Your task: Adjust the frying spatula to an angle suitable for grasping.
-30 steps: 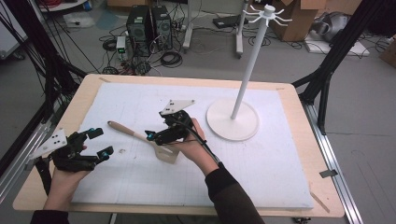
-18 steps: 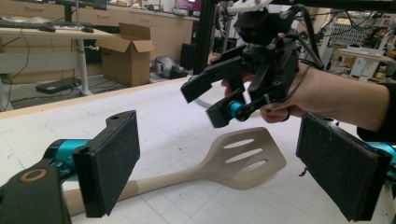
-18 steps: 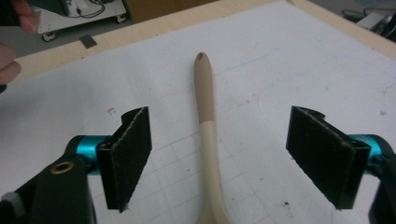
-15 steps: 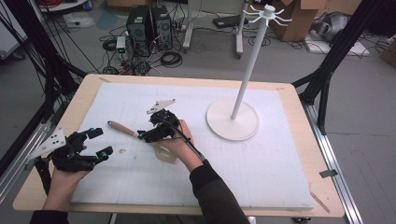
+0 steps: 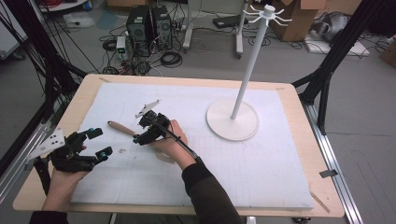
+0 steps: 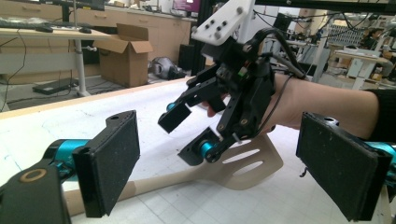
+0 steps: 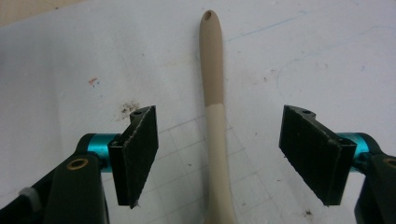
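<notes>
A wooden surface (image 5: 299,100) carries a white foam sheet (image 5: 261,163) faintly ruled in squares and marked with a few dark specks. A white stand (image 5: 232,120) with a round base and a tall pole topped with hooks sits toward the far right of the sheet. Beyond the surface lie a grey floor, computer towers (image 5: 148,24), tangled cables and cardboard boxes; black frame legs stand at both sides.

The spatula (image 7: 215,126) lies flat on the sheet, left of centre. Its long axis runs slantwise in the high view: the darker handle end, with a small hole, points to the far left, and the slotted blade (image 6: 247,163) lies toward the person, under the right hand.

The right gripper (image 5: 142,135) hovers low over the handle, its fingers wide apart on either side of the shaft and not touching it; they have just been closing. The left gripper (image 5: 99,142) rests near the left edge, its fingers spread wide and holding nothing.
</notes>
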